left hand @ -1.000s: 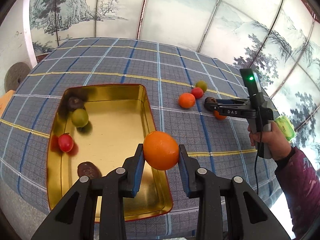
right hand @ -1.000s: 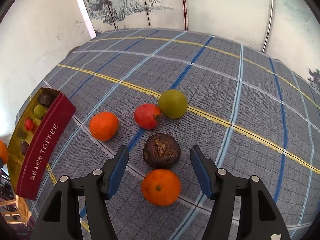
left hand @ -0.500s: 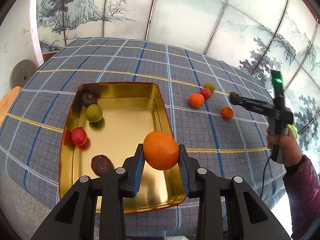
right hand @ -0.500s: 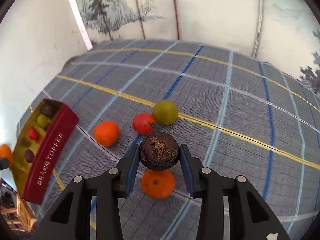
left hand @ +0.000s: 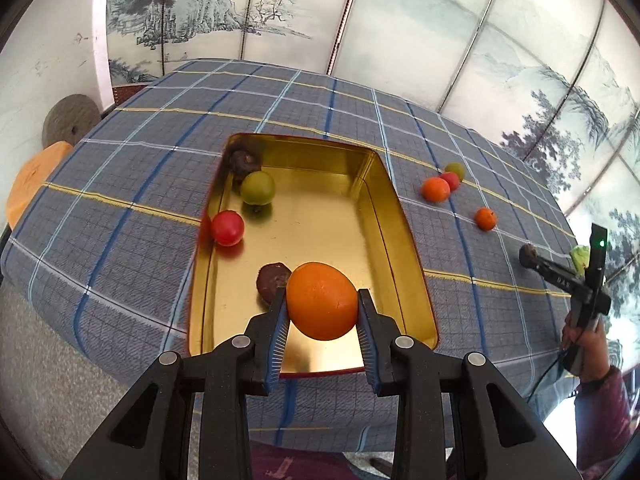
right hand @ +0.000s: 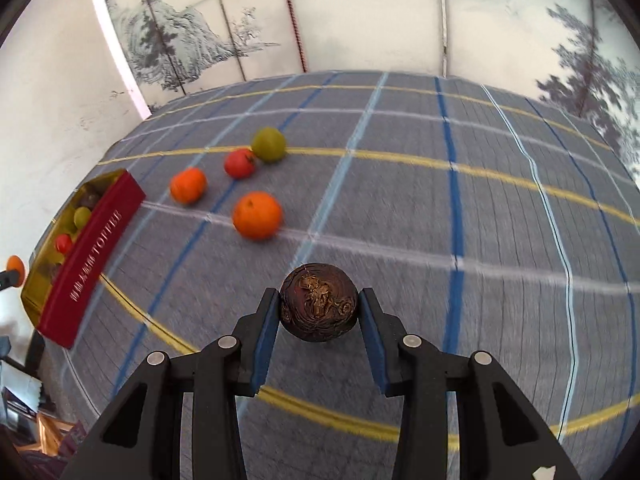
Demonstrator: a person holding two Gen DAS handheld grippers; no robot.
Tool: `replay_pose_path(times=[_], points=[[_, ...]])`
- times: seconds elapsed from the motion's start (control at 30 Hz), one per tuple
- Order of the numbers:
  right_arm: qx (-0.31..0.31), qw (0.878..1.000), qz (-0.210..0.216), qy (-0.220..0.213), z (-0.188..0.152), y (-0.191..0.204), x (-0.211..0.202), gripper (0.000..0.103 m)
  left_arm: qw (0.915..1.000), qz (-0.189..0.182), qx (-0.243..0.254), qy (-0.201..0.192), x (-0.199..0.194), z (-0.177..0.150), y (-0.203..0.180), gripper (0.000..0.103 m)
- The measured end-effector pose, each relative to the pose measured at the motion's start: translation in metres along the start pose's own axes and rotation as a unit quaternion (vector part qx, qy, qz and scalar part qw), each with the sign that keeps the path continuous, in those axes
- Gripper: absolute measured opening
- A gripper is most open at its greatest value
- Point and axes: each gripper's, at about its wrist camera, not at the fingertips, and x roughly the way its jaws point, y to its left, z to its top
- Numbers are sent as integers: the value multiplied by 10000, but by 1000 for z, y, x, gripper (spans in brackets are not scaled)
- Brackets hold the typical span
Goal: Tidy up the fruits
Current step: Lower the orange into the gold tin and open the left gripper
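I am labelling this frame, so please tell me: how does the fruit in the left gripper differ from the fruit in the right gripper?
The orange is bright and smooth; the dark brown fruit has a wrinkled, mottled skin. The orange fills the left gripper more widely than the brown fruit fills the right gripper. The orange hangs over the gold tin; the brown fruit is over the checked cloth. Both are round and clamped.

I count three oranges: one (left hand: 322, 301) pinched in my left claw (left hand: 322, 312), two on the cloth (right hand: 257, 215) (right hand: 188, 185). Dark wrinkled fruits come to three: one (right hand: 318, 307) clamped in my right claw (right hand: 319, 312), two in the tin (left hand: 273, 280) (left hand: 242, 160). Red fruits, two: one (left hand: 227, 227) in the tin, one (right hand: 239, 163) on the cloth. Green fruits, two: one (left hand: 257, 188) in the tin, one (right hand: 268, 144) on the cloth. One gold tin (left hand: 404, 240). Ten fruits altogether.
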Motion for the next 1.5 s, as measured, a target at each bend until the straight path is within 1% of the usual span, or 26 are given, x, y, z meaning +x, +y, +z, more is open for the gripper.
replay_pose_path(times=[0.17, 0.27, 0.4, 0.47, 0.63, 0.73, 0.83, 0.97, 1.13, 1.17, 1.23, 1.3, 1.33, 1.37, 1.5], points=[[110, 9999, -19, -11, -7, -5, 3, 37, 9999, -3, 133, -3, 6, 15, -5, 34], [144, 9999, -25, -70, -10, -5, 3, 37, 9994, 7, 345, -12, 16, 32, -12, 34], [150, 9998, -38, -110, -11, -4, 3, 37, 9976, -6, 677, 138, 39, 59, -21, 34], [127, 9998, -62, -138, -12, -3, 3, 37, 9965, 118, 816, 159, 53, 72, -24, 34], [180, 9997, -23, -158, -12, -4, 2, 37, 9952, 234, 869, 382, 90, 95, -21, 34], [245, 9996, 29, -169, -12, -7, 2, 37, 9931, 488, 969, 450, 107, 101, -21, 34], [248, 9995, 31, -169, -12, -7, 2, 37, 9931, 499, 932, 504, 120, 107, -18, 34], [256, 9995, 43, -170, -12, -8, 2, 37, 9918, 666, 951, 526, 131, 112, -15, 35], [256, 9995, 42, -171, -12, -8, 2, 37, 9917, 690, 913, 587, 137, 115, -13, 36], [256, 9995, 43, -171, -12, -8, 2, 37, 9917, 699, 905, 594, 136, 114, -12, 38], [257, 9995, 43, -171, -12, -8, 2, 37, 9916, 735, 924, 526, 132, 112, -13, 45], [257, 9995, 41, -171, -12, -8, 2, 37, 9912, 802, 970, 399, 126, 110, -15, 61], [257, 9995, 40, -171, -12, -8, 2, 37, 9909, 850, 991, 335, 124, 110, -16, 65], [257, 9995, 39, -172, -12, -8, 2, 37, 9904, 899, 1017, 249, 120, 109, -17, 67], [274, 9995, 18, -178, -12, -9, 2, 37, 9898, 973, 1030, 116, 105, 107, -21, 67]])
